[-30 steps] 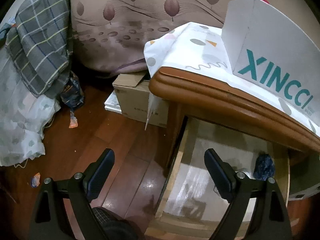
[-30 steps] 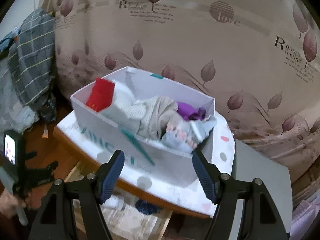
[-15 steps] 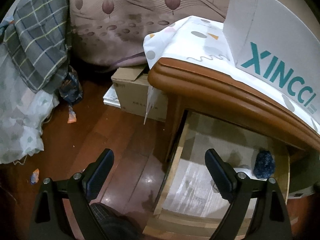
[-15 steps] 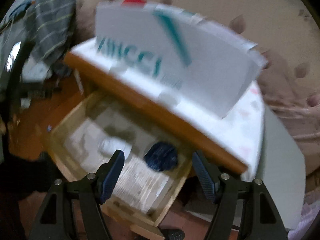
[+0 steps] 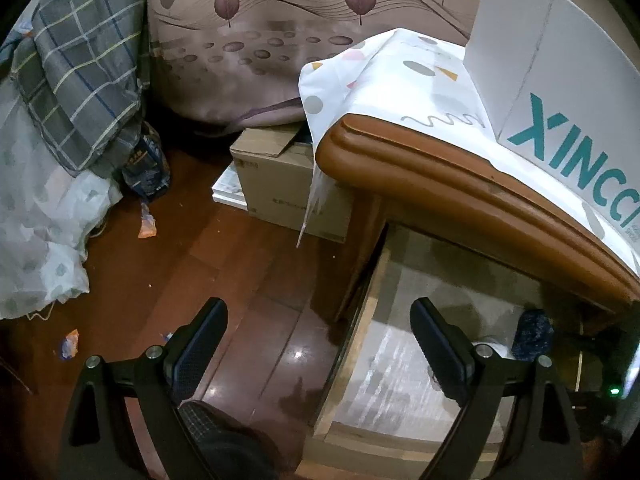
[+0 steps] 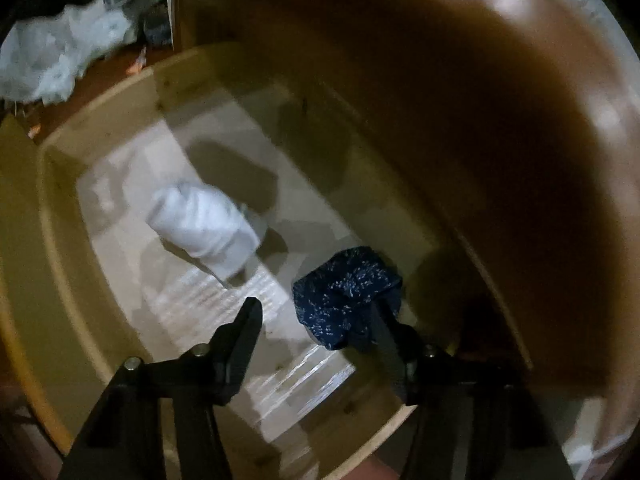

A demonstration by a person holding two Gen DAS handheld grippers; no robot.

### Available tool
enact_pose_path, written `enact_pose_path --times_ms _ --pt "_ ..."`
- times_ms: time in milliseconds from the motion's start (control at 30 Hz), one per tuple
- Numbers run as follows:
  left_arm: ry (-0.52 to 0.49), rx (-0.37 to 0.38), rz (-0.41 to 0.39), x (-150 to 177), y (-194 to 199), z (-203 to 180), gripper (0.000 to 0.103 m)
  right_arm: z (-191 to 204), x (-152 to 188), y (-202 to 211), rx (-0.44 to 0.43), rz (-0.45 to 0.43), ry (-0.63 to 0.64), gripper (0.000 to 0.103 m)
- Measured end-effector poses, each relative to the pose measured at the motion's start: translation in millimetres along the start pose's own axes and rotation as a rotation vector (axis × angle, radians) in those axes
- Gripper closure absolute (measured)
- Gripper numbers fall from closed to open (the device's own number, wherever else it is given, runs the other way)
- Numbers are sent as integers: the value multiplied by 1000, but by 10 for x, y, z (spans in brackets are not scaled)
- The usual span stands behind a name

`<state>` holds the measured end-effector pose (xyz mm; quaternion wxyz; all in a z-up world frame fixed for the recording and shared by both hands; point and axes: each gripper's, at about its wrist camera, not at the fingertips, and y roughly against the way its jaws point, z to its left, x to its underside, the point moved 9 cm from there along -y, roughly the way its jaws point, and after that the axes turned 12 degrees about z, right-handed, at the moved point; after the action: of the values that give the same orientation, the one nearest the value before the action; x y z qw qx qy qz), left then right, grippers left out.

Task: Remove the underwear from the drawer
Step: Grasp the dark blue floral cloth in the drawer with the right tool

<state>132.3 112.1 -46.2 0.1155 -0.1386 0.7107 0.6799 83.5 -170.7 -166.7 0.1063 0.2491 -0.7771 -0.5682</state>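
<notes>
Dark wood floor point(image 5: 168, 264) left of the L tongs point(image 5: 318, 338), w/ wooden nightstand point(image 5: 460, 184) ahead-right above the open drawer point(image 6: 100, 120), paper-lined. In drawer: 2 balled underwear, 1 white roll point(image 6: 204, 228) ahead-left of the R tongs point(image 6: 318, 314), 1 navy speckled bundle point(image 6: 344, 292) against the R finger point(image 6: 384, 332). L tongs spread wide, empty; R tongs closing round the navy bundle, L pad not yet on it.
</notes>
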Motion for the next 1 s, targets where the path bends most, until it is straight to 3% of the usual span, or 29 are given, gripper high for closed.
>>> enact_pose_path --times_ms 133,333,433,500,633,733,900,1000 --pt "18 14 15 3 -33 20 12 26 -41 -217 102 -12 93 47" --pt "5 14 27 13 -70 -20 12 5 -67 -678 130 39 109 48" --pt "-10 6 29 30 -82 -47 12 -37 -51 -870 94 73 80 49" --pt "-7 3 28 23 -81 -45 12 -83 -41 -923 50 76 36 63" --pt "-3 5 29 28 -71 -49 12 -70 19 -963 -53 98 -9 80" --pt "-6 8 29 28 -70 -49 12 63 73 -889 -181 105 -14 83" --pt "-9 16 30 42 -51 -60 12 303 161 -767 -238 110 100 82" --pt "-9 18 34 49 -63 -62 12 313 137 -744 -179 101 139 54"
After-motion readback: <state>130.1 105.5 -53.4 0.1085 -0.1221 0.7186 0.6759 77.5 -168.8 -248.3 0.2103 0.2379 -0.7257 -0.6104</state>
